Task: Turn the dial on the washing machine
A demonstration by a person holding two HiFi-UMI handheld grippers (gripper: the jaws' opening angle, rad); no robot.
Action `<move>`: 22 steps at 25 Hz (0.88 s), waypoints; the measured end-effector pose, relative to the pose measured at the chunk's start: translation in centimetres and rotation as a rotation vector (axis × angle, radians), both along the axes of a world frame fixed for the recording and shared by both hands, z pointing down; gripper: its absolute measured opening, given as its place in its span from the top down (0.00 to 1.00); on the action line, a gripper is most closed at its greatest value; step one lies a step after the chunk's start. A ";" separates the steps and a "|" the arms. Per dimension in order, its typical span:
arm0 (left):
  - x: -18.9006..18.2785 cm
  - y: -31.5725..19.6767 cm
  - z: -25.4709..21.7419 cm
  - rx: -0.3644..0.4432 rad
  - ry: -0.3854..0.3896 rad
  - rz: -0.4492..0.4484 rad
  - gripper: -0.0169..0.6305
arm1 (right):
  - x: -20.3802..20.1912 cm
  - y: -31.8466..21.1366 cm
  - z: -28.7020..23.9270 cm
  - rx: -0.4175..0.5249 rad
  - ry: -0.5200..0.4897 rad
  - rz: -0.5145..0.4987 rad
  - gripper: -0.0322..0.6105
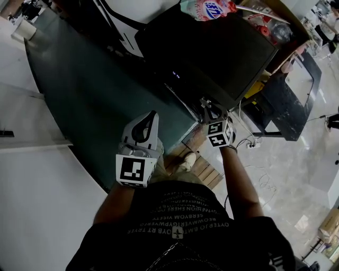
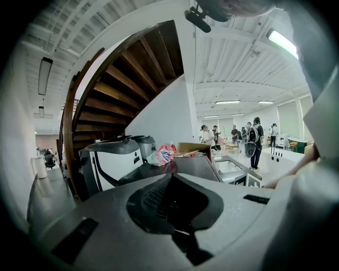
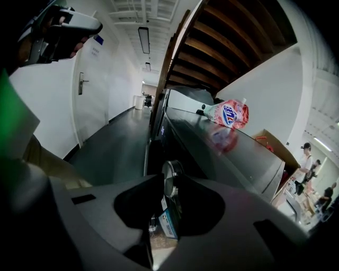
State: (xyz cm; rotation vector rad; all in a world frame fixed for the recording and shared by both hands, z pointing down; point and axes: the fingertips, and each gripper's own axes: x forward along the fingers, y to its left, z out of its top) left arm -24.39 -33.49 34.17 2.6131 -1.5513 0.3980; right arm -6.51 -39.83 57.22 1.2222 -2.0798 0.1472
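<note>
Looks down on a big dark washing machine point(image 1: 222, 53) with a pink soap bag point(image 1: 206, 8) lying on its top. Holds the right gripper point(image 1: 208, 104) up against the front corner of that machine, arm stretched out. Keeps the left gripper point(image 1: 152, 115) up in the air on its own, well apart from the machine, over the dark floor point(image 1: 79, 95).

In the right gripper view, squeezes the jaws of the right gripper point(image 3: 170, 179) onto the round silver dial point(image 3: 170, 174), one jaw on each side of it. Shows the dial sticking out from the front of the washing machine point(image 3: 233, 153), close to the top edge, seen from the side. Shows a small blue sticker point(image 3: 168, 222) just under the dial. Shows the pink soap bag point(image 3: 228, 114) on the flat top too. Has brown stairs point(image 3: 228, 42) going up behind and a white door point(image 3: 87, 100) along the hall at the left.

In the left gripper view, presses the jaws of the left gripper point(image 2: 170, 182) together with nothing between them. Points out at the room, toward the stairs point(image 2: 122, 90), the soap bag point(image 2: 161, 156) and some people point(image 2: 254, 140) far off.
</note>
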 end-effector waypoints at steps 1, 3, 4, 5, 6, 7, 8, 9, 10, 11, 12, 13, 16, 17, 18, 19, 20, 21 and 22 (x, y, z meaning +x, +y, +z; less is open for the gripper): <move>-0.2 0.1 -0.4 0.004 -0.003 -0.003 0.96 | 0.1 0.1 -0.1 -0.006 -0.009 0.004 0.84; -0.5 0.2 -0.9 0.009 -0.011 -0.010 0.96 | 0.1 0.0 -0.2 -0.015 -0.024 0.008 0.83; -0.7 0.2 -1.1 0.011 -0.016 -0.014 0.97 | 0.1 0.0 -0.2 -0.022 -0.023 0.006 0.83; -0.9 0.3 -1.3 0.013 -0.019 -0.019 0.97 | 0.0 -0.1 -0.3 -0.028 -0.019 0.003 0.83; -1.1 0.4 -1.5 0.015 -0.022 -0.025 0.96 | 0.0 -0.1 -0.4 -0.029 -0.014 0.000 0.83; -1.2 0.5 -1.6 0.018 -0.024 -0.031 0.96 | -0.1 -0.1 -0.8 -0.022 -0.011 -0.004 0.83; -1.4 0.7 -1.7 0.020 -0.028 -0.036 0.96 | -0.2 -0.2 -1.2 -0.012 -0.009 -0.010 0.82; -1.6 0.8 -1.8 0.022 -0.030 -0.040 0.96 | -0.3 -0.3 -1.5 -0.002 -0.007 -0.019 0.83; -1.7 0.9 -2.0 0.026 -0.032 -0.043 0.96 | -0.5 -0.4 -1.7 0.005 -0.001 -0.029 0.83; -1.7 0.9 -2.2 0.032 -0.034 -0.044 0.97 | -0.7 -0.5 -1.9 0.009 0.006 -0.038 0.83; -1.8 0.8 -2.5 0.038 -0.035 -0.045 0.97 | -0.8 -0.5 -2.0 0.011 0.014 -0.046 0.83; -1.8 0.8 -2.8 0.043 -0.036 -0.047 0.96 | -0.9 -0.6 -2.0 0.011 0.022 -0.051 0.82; -2.0 0.8 -3.4 0.051 -0.032 -0.058 0.96 | -1.0 -0.6 -1.6 0.007 0.053 -0.064 0.82; -2.0 0.9 -3.5 0.051 -0.029 -0.063 0.96 | -1.0 -0.6 -1.4 0.001 0.061 -0.068 0.82; -2.1 1.0 -3.5 0.051 -0.027 -0.066 0.96 | -1.1 -0.5 -1.2 -0.006 0.066 -0.072 0.81; -2.0 1.1 -3.6 0.051 -0.026 -0.069 0.96 | -1.1 -0.5 -1.1 -0.012 0.071 -0.076 0.81; -2.0 1.2 -3.7 0.051 -0.026 -0.070 0.96 | -1.2 -0.4 -1.0 -0.017 0.076 -0.080 0.81; -1.9 1.3 -3.6 0.049 -0.025 -0.071 0.96 | -1.2 -0.2 -0.9 -0.022 0.080 -0.084 0.81; -1.7 1.5 -3.6 0.047 -0.024 -0.072 0.96 | -1.1 -0.1 -0.8 -0.029 0.080 -0.087 0.81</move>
